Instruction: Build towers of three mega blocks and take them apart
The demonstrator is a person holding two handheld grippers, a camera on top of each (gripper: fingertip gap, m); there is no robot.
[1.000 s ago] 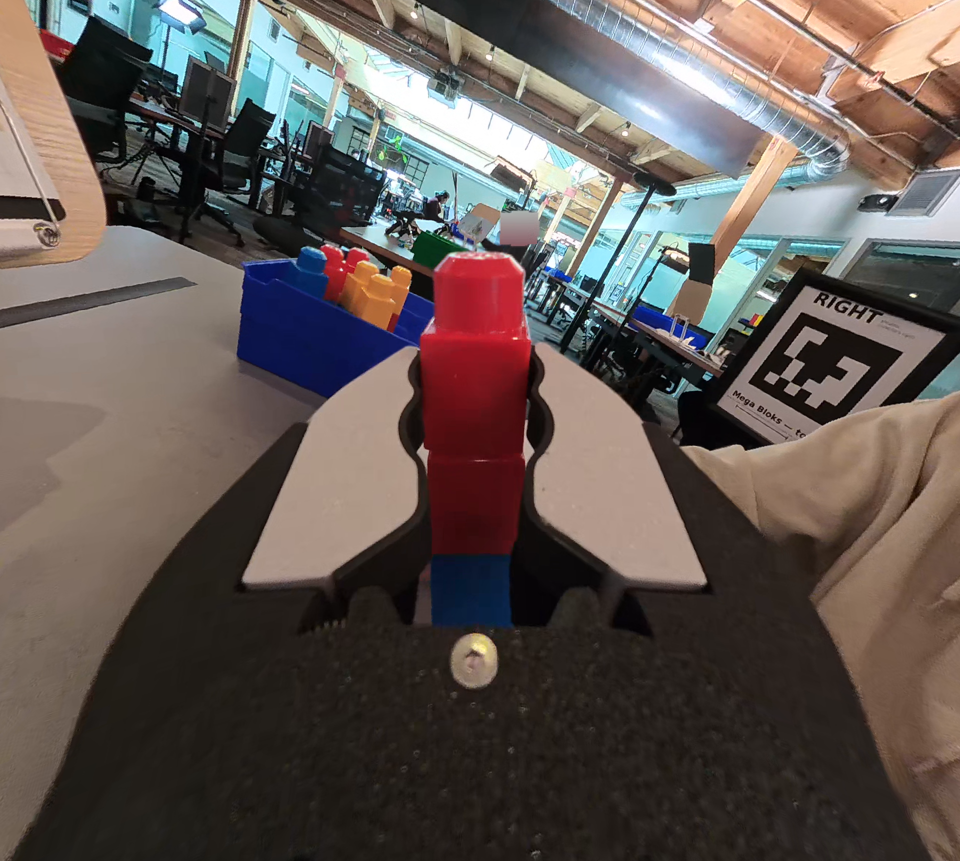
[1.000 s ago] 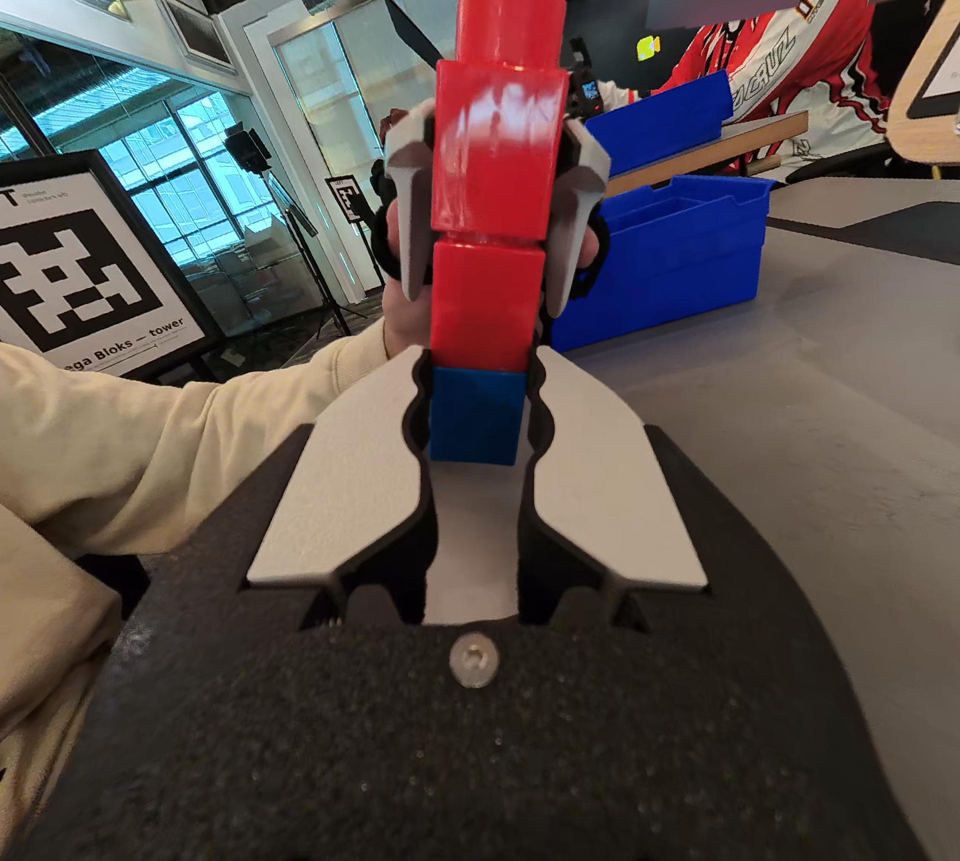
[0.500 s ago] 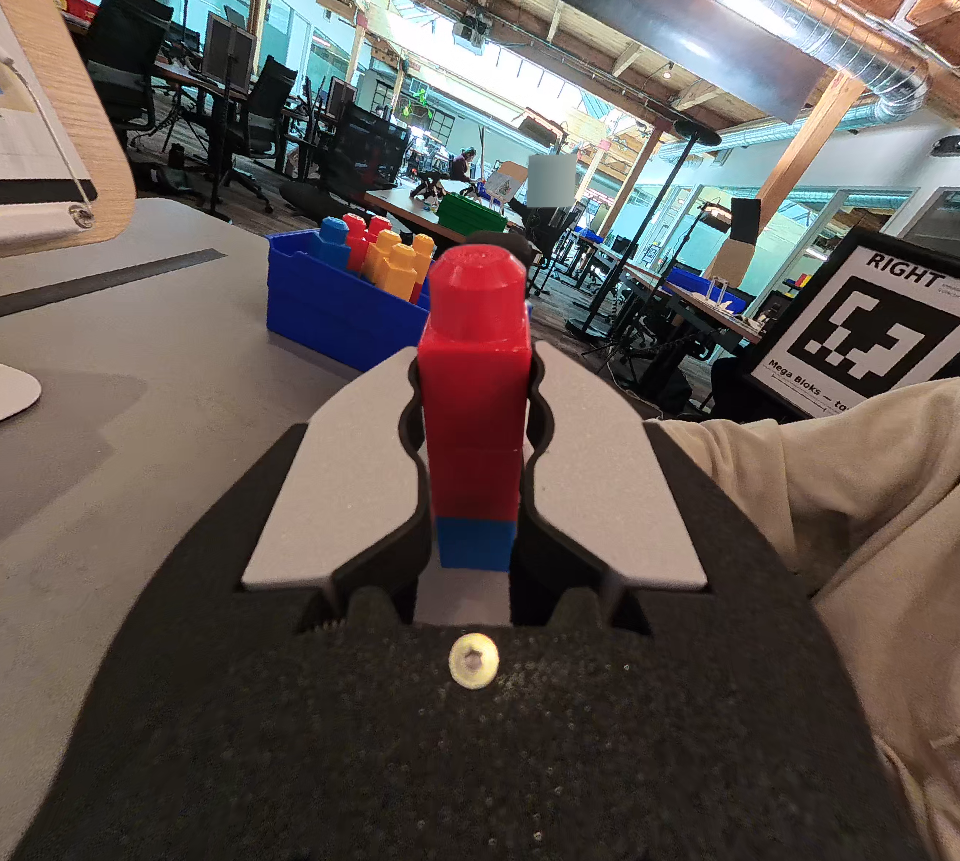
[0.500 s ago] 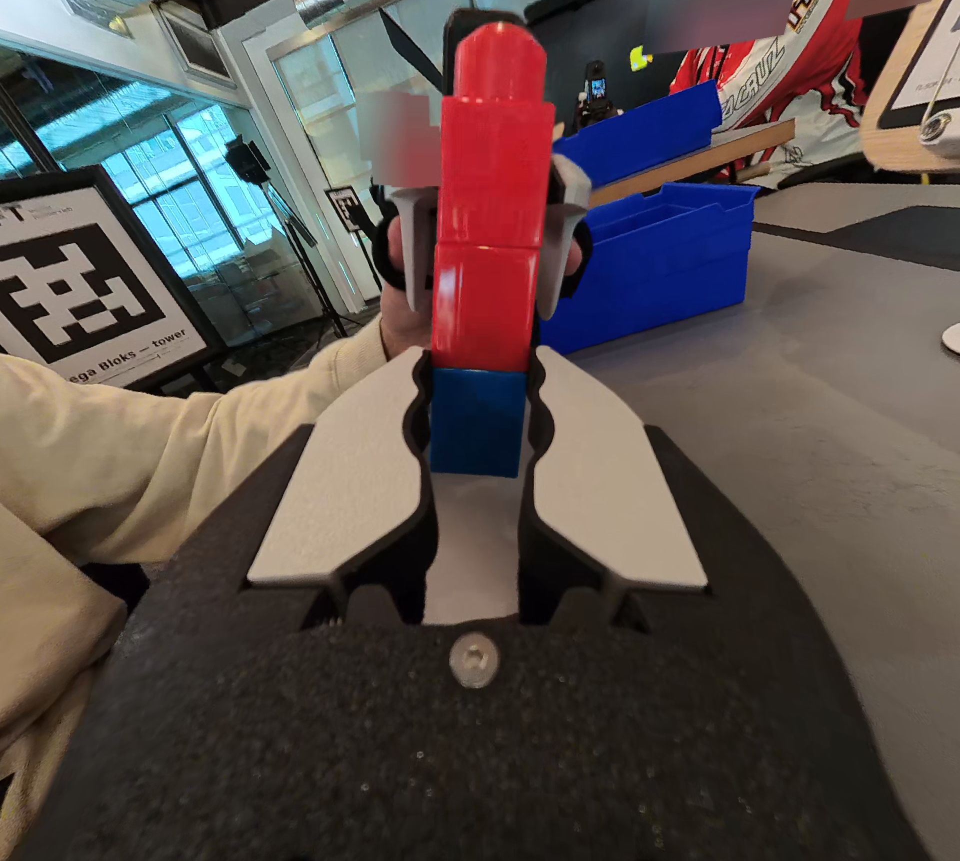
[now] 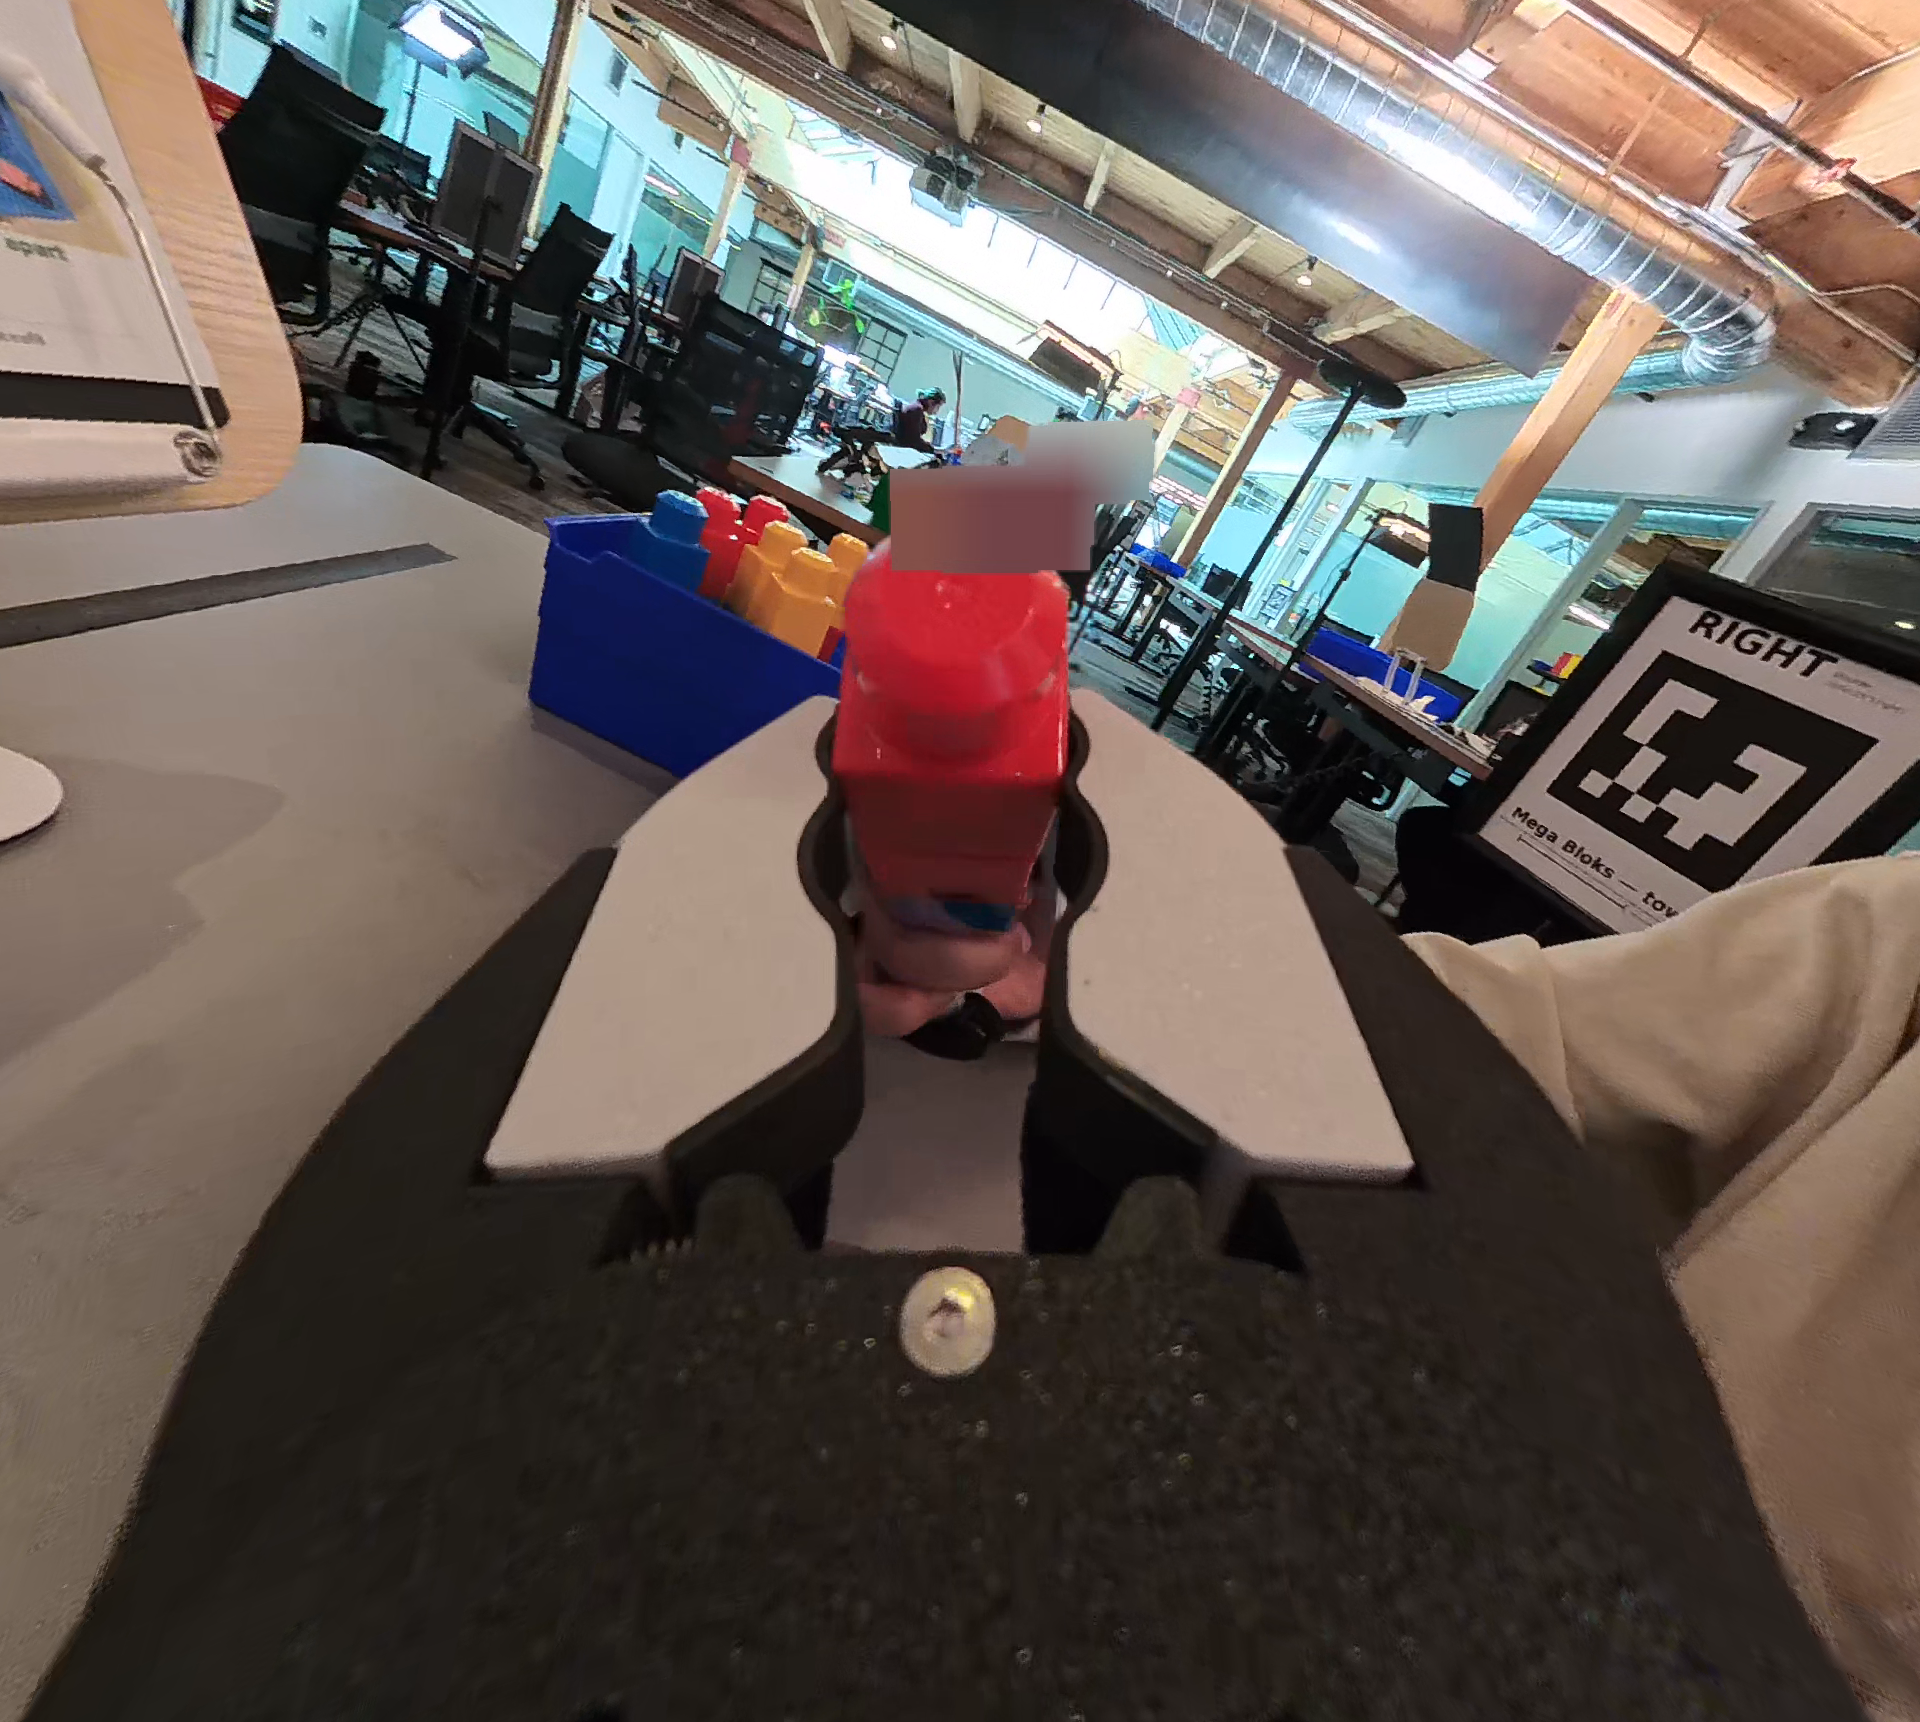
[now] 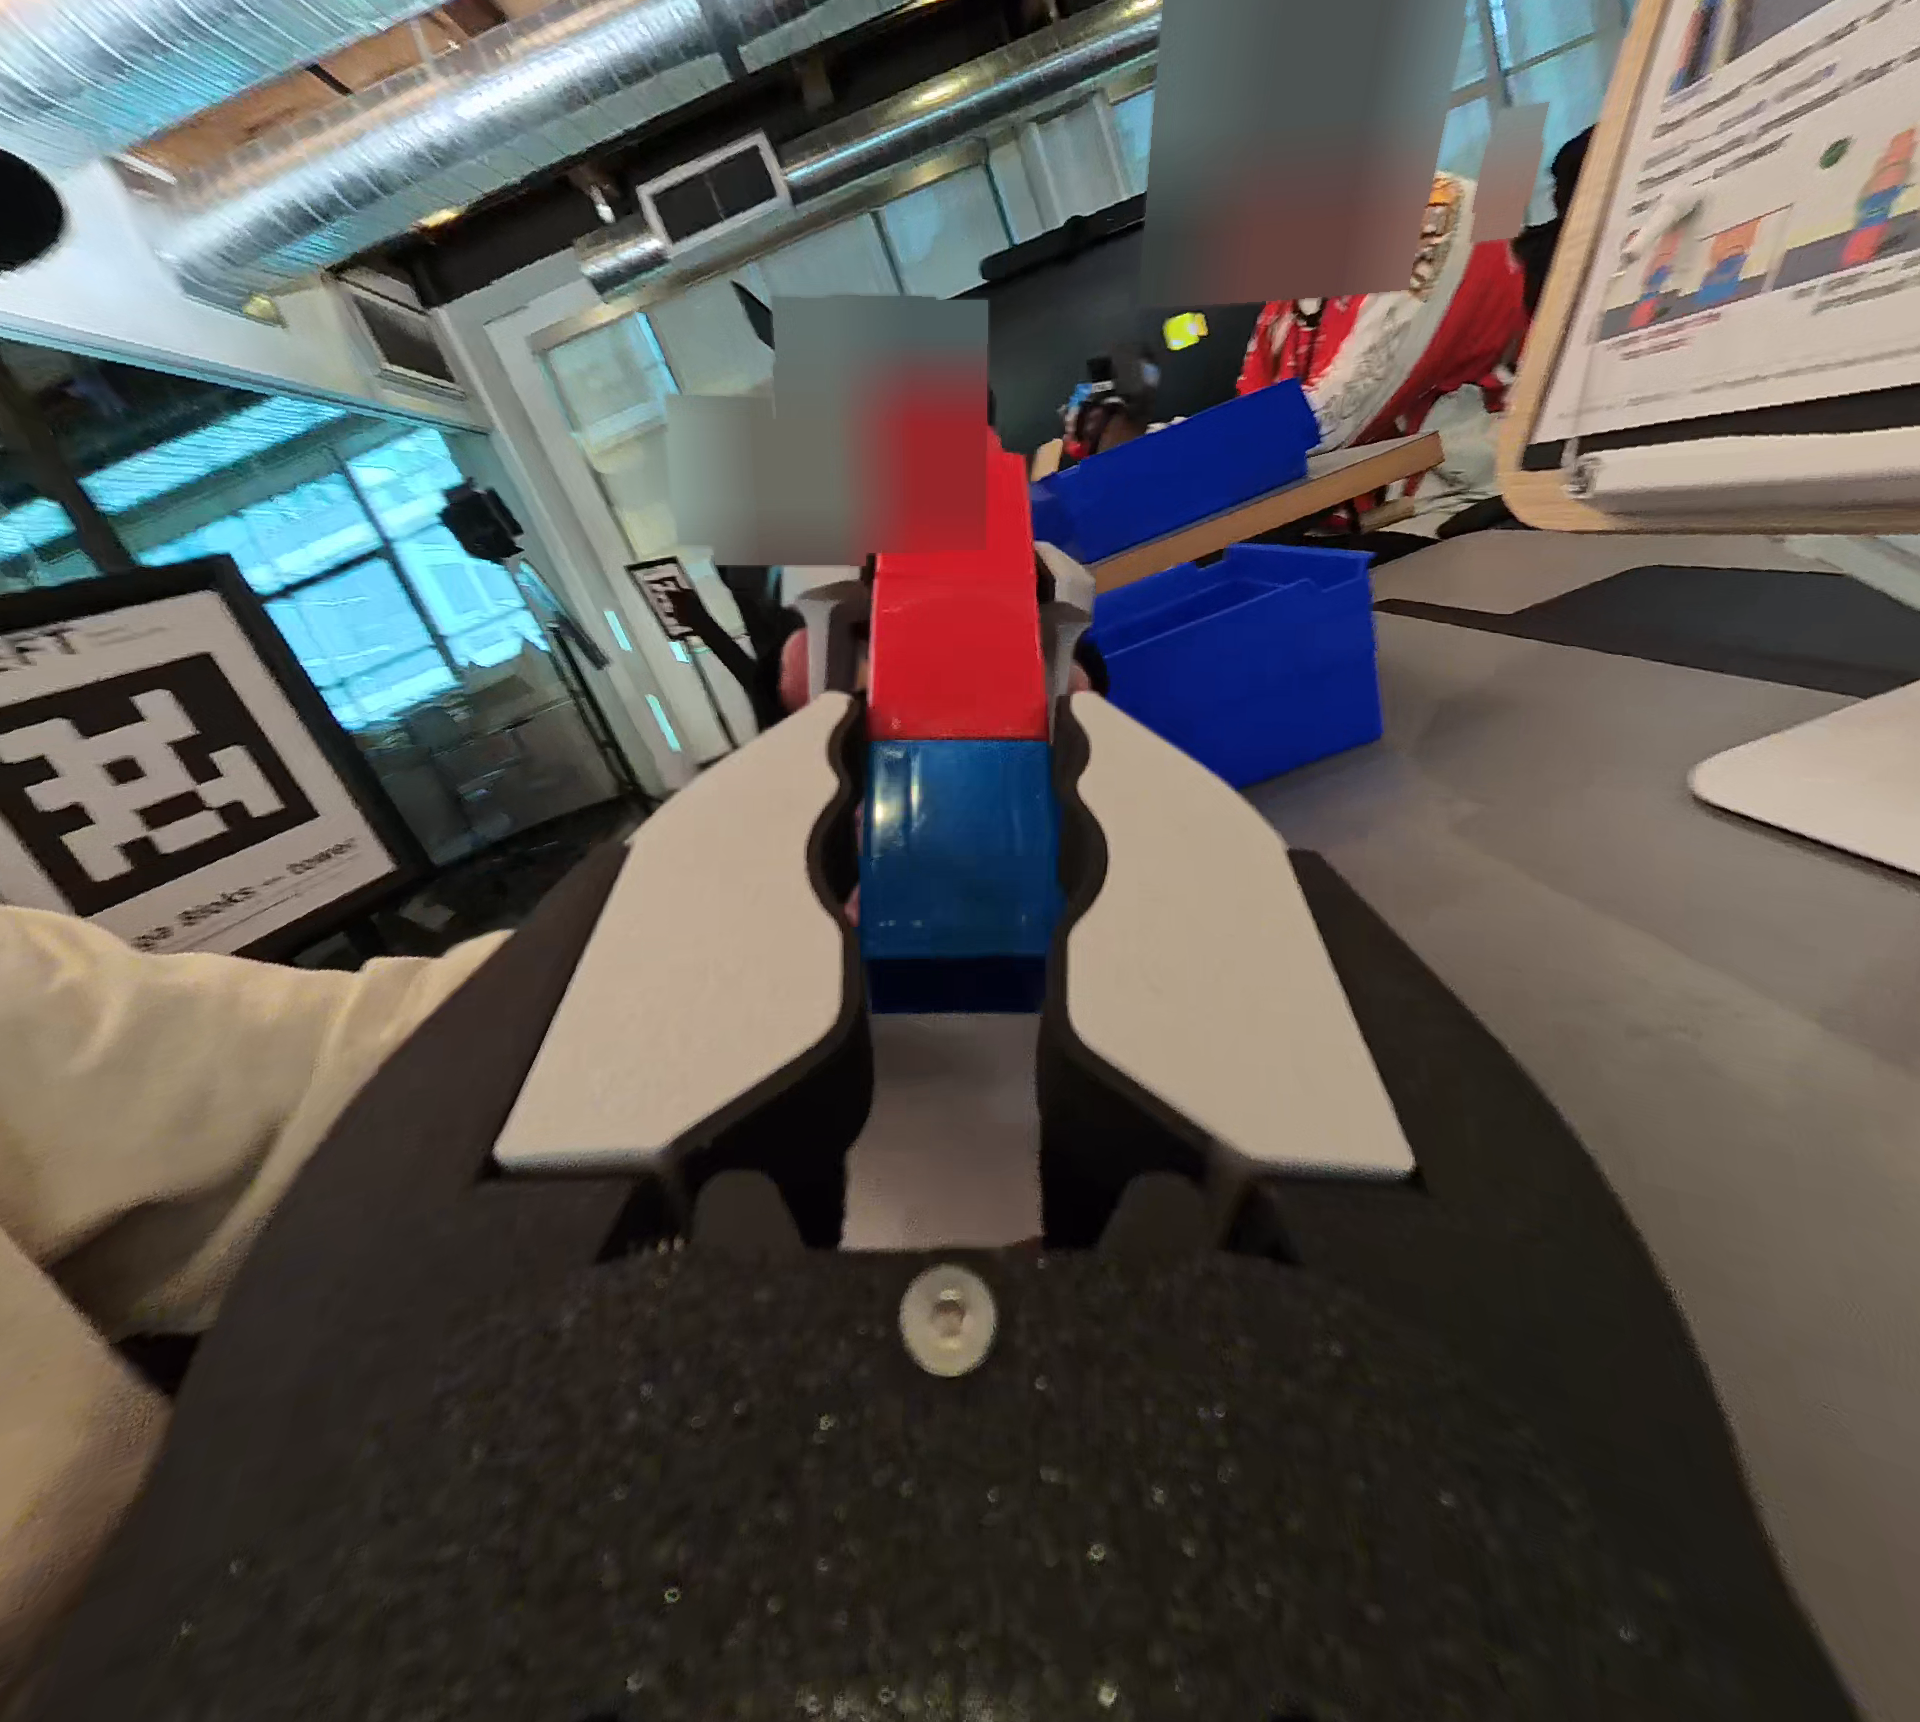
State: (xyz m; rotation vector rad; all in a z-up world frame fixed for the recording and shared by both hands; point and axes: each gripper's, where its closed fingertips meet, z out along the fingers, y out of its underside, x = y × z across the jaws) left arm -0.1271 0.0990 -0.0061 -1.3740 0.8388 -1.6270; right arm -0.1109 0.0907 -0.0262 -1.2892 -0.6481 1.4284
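Two wide-angle cameras, each mounted behind a handheld gripper, look forward along its fingers from very close range. The left wrist view sits low over the grey table (image 5: 208,841), tilted upward toward an open office, wooden ceiling and a blue bin (image 5: 665,675) of blocks, with a marker board (image 5: 1704,768) at right. The right wrist view faces the opposite way, toward glass walls, another marker board (image 6: 156,768) at left and an empty blue bin (image 6: 1247,675). Both share the same tower (image 5: 951,737) (image 6: 956,737) held between them, seen from opposite ends, plus the table and a cream sleeve (image 5: 1714,1101) (image 6: 208,1080). The left gripper (image 6: 951,623) shows beyond the tower in the right view.
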